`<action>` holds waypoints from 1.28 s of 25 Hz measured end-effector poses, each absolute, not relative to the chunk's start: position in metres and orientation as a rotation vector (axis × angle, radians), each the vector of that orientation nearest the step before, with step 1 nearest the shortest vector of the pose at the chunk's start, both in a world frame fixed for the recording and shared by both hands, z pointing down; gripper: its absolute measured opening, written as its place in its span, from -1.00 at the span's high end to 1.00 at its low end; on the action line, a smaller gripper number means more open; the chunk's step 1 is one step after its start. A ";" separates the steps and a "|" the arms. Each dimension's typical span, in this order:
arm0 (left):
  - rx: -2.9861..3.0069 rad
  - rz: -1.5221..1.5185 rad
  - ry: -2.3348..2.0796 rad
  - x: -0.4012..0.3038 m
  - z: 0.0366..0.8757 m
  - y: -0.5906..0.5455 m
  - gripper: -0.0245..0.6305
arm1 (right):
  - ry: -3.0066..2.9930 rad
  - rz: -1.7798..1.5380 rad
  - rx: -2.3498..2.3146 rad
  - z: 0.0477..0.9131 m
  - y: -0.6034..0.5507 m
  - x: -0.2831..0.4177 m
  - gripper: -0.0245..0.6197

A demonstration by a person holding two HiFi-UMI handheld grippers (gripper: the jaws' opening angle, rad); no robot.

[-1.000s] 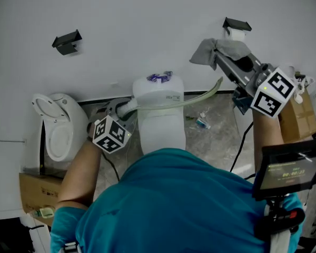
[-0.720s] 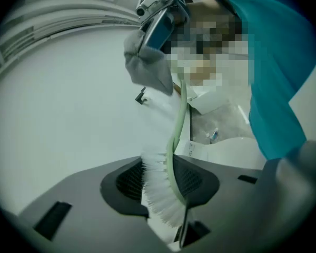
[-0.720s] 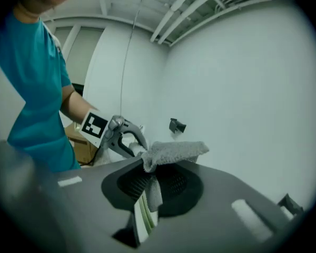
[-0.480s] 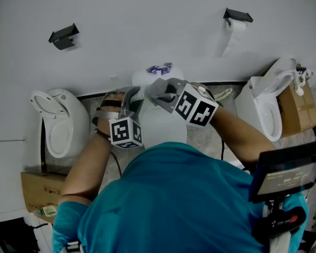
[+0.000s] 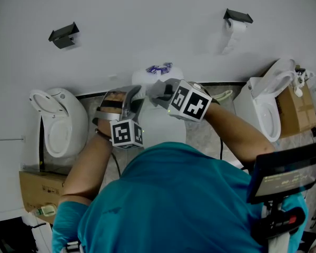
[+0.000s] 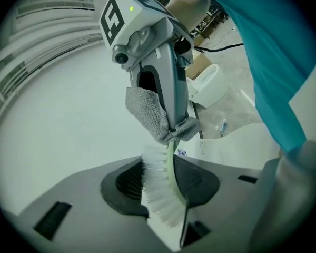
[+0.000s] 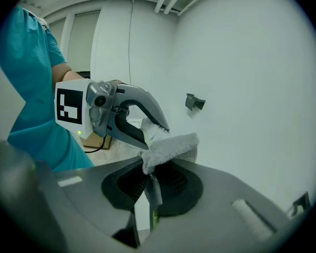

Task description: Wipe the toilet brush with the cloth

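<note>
While left gripper (image 6: 164, 204) pinches toilet brush (image 6: 159, 191) at its bristle end | right gripper (image 7: 150, 204) clamps cloth (image 7: 168, 146) around the stem | best: steady brush, slide cloth outward, keep squeeze

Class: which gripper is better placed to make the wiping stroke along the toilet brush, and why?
Right. The right gripper is shut on the cloth, which sits folded against the handle of the brush. The left gripper grips the brush itself, so it should probably just steady it.
</note>
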State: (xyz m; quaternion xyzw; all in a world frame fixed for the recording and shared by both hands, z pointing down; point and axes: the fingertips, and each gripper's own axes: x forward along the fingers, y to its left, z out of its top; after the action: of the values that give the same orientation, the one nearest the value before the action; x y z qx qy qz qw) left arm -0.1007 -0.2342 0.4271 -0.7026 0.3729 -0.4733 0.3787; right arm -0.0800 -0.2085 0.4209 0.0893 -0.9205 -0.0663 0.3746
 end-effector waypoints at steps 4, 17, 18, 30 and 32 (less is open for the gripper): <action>-1.783 -1.213 0.932 -0.094 0.426 -0.235 0.46 | -2.332 -0.132 0.213 0.425 -0.209 -0.069 0.81; -1.765 -1.218 0.917 -0.097 0.436 -0.228 0.46 | -2.196 -0.091 0.145 0.447 -0.200 -0.041 0.81; -1.763 -1.218 0.916 -0.097 0.436 -0.228 0.46 | -2.185 -0.090 0.137 0.448 -0.199 -0.039 0.81; -1.732 -1.245 0.896 -0.099 0.438 -0.230 0.46 | -1.984 -0.111 0.022 0.465 -0.199 -0.013 0.81; -1.734 -1.247 0.896 -0.100 0.437 -0.231 0.46 | -1.935 -0.111 0.006 0.469 -0.201 -0.004 0.81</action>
State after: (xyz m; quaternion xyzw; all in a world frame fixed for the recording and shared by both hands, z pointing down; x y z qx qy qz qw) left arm -0.0996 -0.2309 0.4373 -0.6858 0.3543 -0.4933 0.4011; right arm -0.0044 -0.2007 0.4685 0.0024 -0.8229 -0.0473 0.5662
